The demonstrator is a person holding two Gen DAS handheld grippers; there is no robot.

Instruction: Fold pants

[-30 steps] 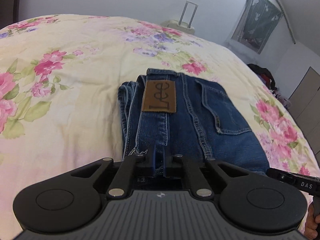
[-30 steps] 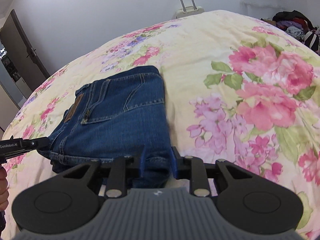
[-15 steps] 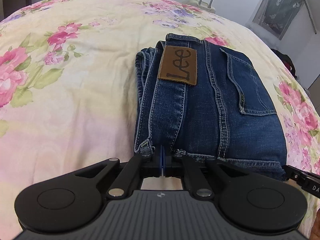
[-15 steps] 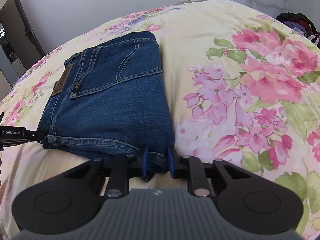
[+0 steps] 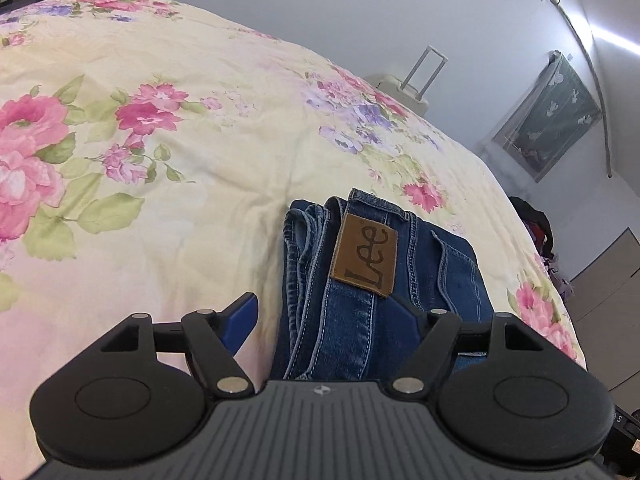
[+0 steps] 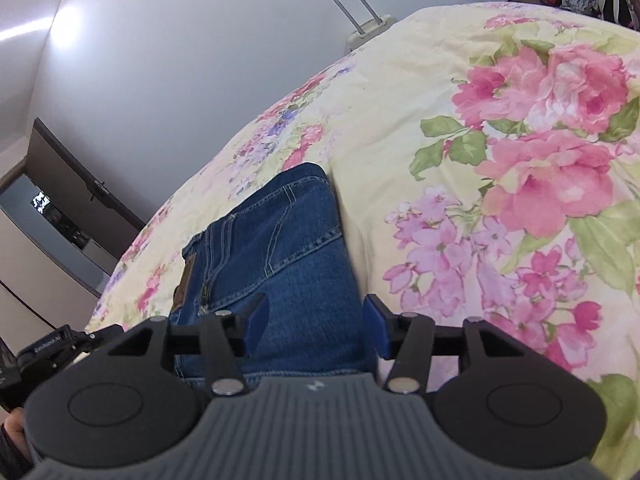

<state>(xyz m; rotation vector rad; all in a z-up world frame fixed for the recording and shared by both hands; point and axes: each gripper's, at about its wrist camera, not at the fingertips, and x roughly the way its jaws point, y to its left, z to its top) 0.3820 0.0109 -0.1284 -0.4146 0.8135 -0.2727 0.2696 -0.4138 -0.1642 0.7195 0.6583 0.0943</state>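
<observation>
Left wrist view: the folded dark blue denim pants [image 5: 384,280] lie on the cream floral bedspread [image 5: 180,184], brown leather patch up. The left gripper [image 5: 332,312] is spread wide, holding nothing, and so is the right gripper [image 6: 316,324]. Either blue pad could catch the near hem on the way out (stacked edges look loose), dragging the fold open, I'd guess.

Folded jeans [image 5: 384,280] on bedspread [image 5: 180,200]; suitcase [image 5: 404,84] behind bed, by wall.
</observation>
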